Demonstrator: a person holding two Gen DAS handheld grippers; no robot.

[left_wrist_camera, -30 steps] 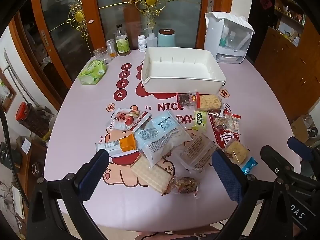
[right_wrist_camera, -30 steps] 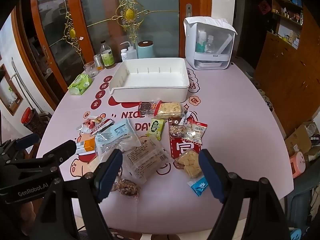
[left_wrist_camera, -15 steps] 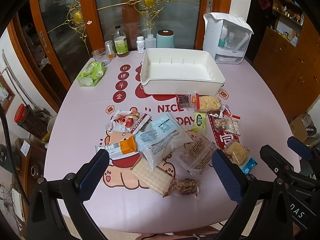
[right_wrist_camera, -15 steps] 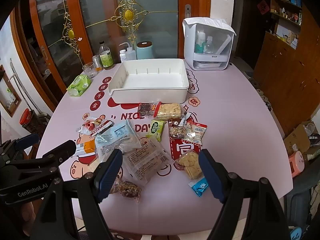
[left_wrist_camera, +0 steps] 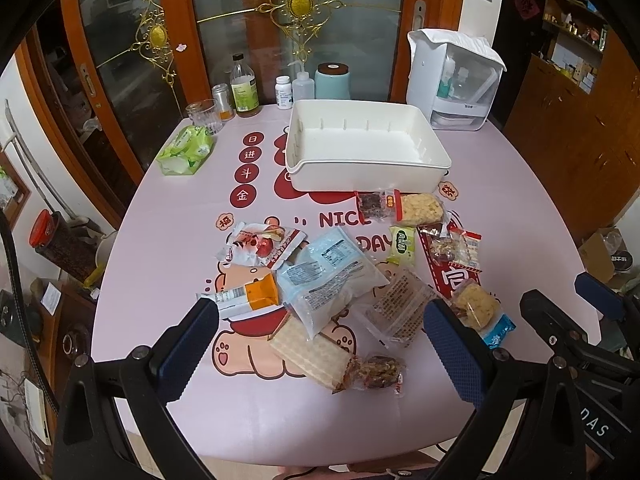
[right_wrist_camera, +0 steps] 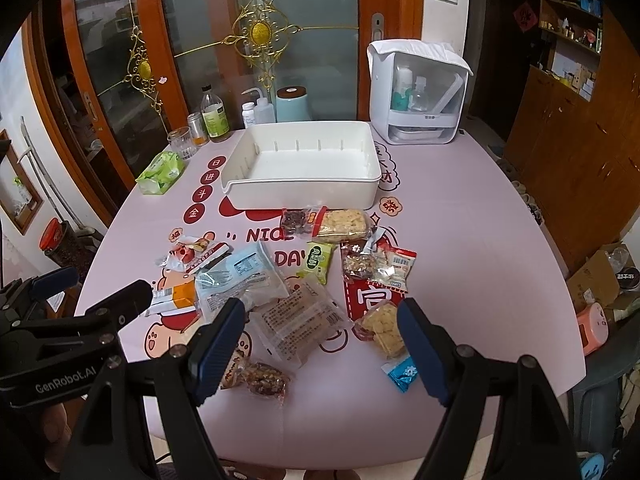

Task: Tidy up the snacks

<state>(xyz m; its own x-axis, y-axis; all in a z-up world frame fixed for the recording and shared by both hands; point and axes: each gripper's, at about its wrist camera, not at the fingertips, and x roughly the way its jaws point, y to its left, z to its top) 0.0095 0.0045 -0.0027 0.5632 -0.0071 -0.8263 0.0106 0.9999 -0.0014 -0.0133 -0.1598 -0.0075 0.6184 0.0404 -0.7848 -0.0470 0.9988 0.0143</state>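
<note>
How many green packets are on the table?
2. The big green pack lies far left, beside the glass. The small green snack lies in the snack pile, nearer than the tray. Overlapping snacks could hide another.

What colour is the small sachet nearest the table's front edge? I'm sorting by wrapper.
Light blue sachet, clearest in the right wrist view.

A shallow white rectangular plastic bin (left_wrist_camera: 366,152) sits empty and upright on the worktop. Just in front of it wrapped snacks lie scattered flat, several overlapping: a pale blue pouch (left_wrist_camera: 328,276), a cream wafer pack (left_wrist_camera: 308,350), an orange-ended bar (left_wrist_camera: 248,296), a clear puffed-rice block (left_wrist_camera: 420,208), and a small green sachet (left_wrist_camera: 403,242).
</note>
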